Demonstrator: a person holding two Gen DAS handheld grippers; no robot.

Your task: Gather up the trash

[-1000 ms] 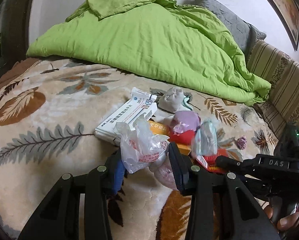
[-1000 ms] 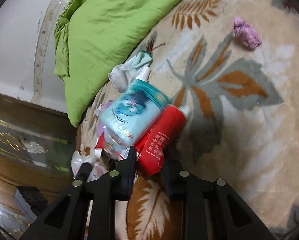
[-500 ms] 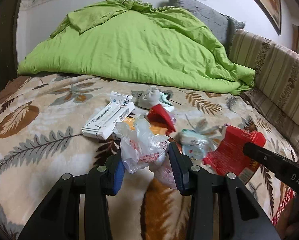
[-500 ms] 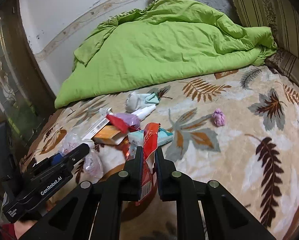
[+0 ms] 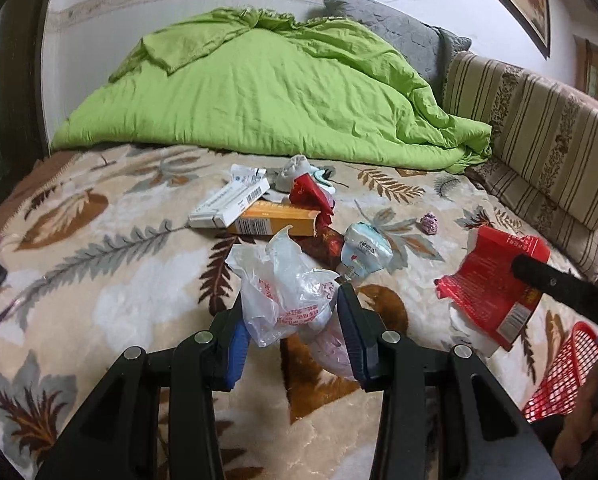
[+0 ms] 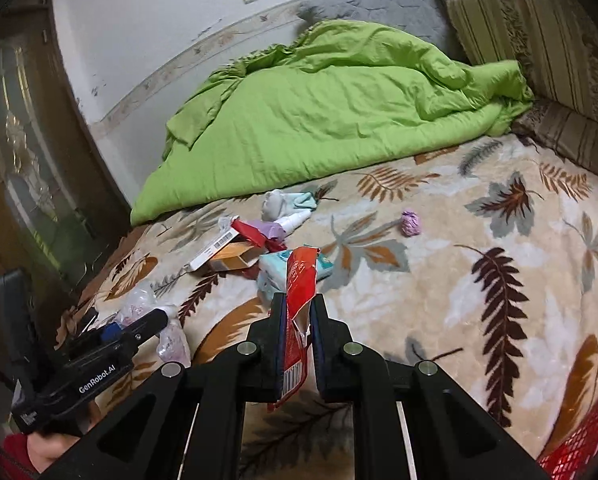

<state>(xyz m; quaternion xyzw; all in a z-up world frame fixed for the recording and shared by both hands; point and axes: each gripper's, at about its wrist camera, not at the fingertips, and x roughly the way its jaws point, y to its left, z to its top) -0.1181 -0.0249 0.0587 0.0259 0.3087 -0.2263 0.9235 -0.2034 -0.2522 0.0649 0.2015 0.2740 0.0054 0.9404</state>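
Red wrapper [image 6: 297, 308] is clamped upright by the right gripper [image 6: 297, 338] and crumpled plastic bag [image 5: 287, 296] by the left gripper [image 5: 293, 340], apparently for dropping into the red basket [image 5: 559, 376] off the bed's near edge.

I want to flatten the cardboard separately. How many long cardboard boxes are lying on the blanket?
2. The white box with a barcode lies at the left of the pile, its end resting on the orange box just in front. Wrappers could hide more.
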